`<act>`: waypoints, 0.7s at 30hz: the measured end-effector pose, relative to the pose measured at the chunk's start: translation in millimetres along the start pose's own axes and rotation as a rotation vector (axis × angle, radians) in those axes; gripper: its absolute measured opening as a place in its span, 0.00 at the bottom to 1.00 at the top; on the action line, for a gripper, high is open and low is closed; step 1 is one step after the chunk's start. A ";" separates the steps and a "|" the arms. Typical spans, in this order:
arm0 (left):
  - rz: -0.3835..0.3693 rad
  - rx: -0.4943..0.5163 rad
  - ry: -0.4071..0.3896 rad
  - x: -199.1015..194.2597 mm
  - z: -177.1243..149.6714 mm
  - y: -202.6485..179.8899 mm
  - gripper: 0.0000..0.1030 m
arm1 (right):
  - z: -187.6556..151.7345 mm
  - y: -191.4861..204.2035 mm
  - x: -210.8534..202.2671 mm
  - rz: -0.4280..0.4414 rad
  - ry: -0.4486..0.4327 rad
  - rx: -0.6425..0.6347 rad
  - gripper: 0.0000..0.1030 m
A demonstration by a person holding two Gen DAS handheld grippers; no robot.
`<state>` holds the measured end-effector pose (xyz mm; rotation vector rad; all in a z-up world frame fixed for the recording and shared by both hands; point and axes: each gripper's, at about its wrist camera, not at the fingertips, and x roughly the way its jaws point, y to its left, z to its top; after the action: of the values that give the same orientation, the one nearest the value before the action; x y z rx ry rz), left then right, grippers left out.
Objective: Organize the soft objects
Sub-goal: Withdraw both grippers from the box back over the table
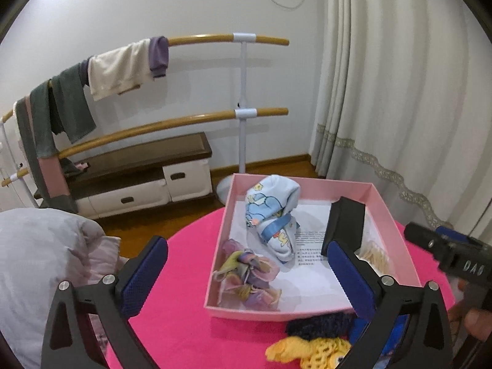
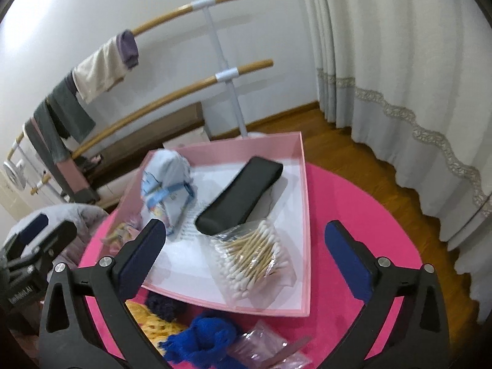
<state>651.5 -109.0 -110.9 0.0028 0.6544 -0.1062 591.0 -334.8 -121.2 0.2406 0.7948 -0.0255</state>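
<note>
A pink box (image 1: 396, 224) (image 2: 306, 190) stands on the round pink table (image 1: 187, 332) (image 2: 353, 221). In it lie a light blue printed cloth bundle (image 1: 273, 212) (image 2: 166, 181), a pastel scrunchie (image 1: 246, 273), a black case (image 1: 344, 227) (image 2: 240, 193) and a bag of cotton swabs (image 2: 252, 258). In front of the box lie a yellow and dark knitted piece (image 1: 310, 344) (image 2: 156, 316) and blue yarn (image 2: 203, 338). My left gripper (image 1: 246, 279) is open and empty over the box's near left part. My right gripper (image 2: 246, 264) is open and empty above the swabs.
A wooden two-bar rack (image 1: 196, 40) with draped clothes (image 1: 113, 70) stands by the wall. A low bench with drawers (image 1: 138, 181) is behind. A curtain (image 1: 399, 92) hangs on the right. A grey padded garment (image 1: 40, 264) lies left of the table. A clear plastic bag (image 2: 270, 347) lies by the yarn.
</note>
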 end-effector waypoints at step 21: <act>-0.027 -0.015 -0.104 -207.5 -80.6 10.3 1.00 | -61.4 40.9 -161.1 0.018 -0.216 -0.039 1.00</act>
<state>440.1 -75.6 -49.1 -0.0254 0.5513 -0.1267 439.3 -292.2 -40.0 0.2043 0.5779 -0.0187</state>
